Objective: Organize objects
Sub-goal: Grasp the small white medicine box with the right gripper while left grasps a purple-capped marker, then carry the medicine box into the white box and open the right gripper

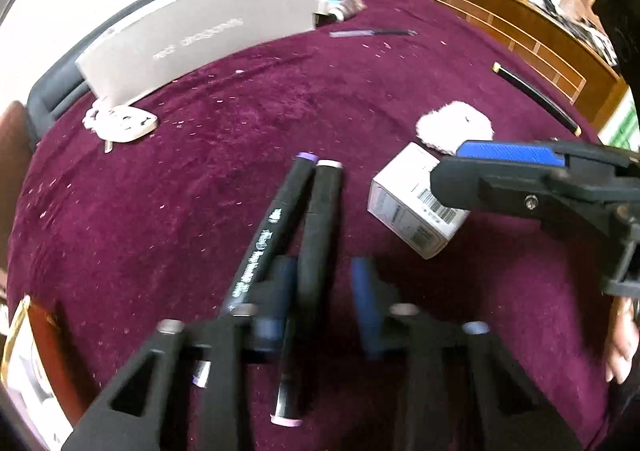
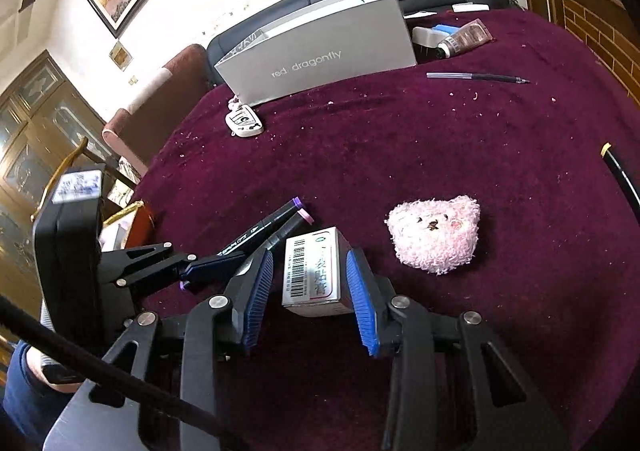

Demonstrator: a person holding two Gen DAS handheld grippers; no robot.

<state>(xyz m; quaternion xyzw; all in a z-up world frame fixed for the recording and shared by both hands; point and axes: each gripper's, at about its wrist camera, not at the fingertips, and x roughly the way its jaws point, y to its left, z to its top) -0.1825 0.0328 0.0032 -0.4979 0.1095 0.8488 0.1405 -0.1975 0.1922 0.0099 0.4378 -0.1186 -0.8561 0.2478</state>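
While right tongs [image 2: 310, 291] grip the box [image 2: 314, 271], left tongs [image 1: 324, 299] clamp markers [image 1: 316, 227].

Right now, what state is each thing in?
Left tool, shut on the pink-capped marker.
Right tool, shut on the white box.
Purple-capped marker, capped, lying alongside.
Grey box, standing on edge.
Tube, capped, lying flat.
Plush bear head, face up.
Pen, lying flat.

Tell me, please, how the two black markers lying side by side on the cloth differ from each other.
The purple-capped marker has a deep violet end; the pink-capped marker has a pale pink one. The purple-capped marker shows white lettering on its barrel; the pink-capped marker's visible side is plain. The pink-capped marker lies nearer the small white box. Both have black barrels and lie nearly parallel on the maroon cloth.
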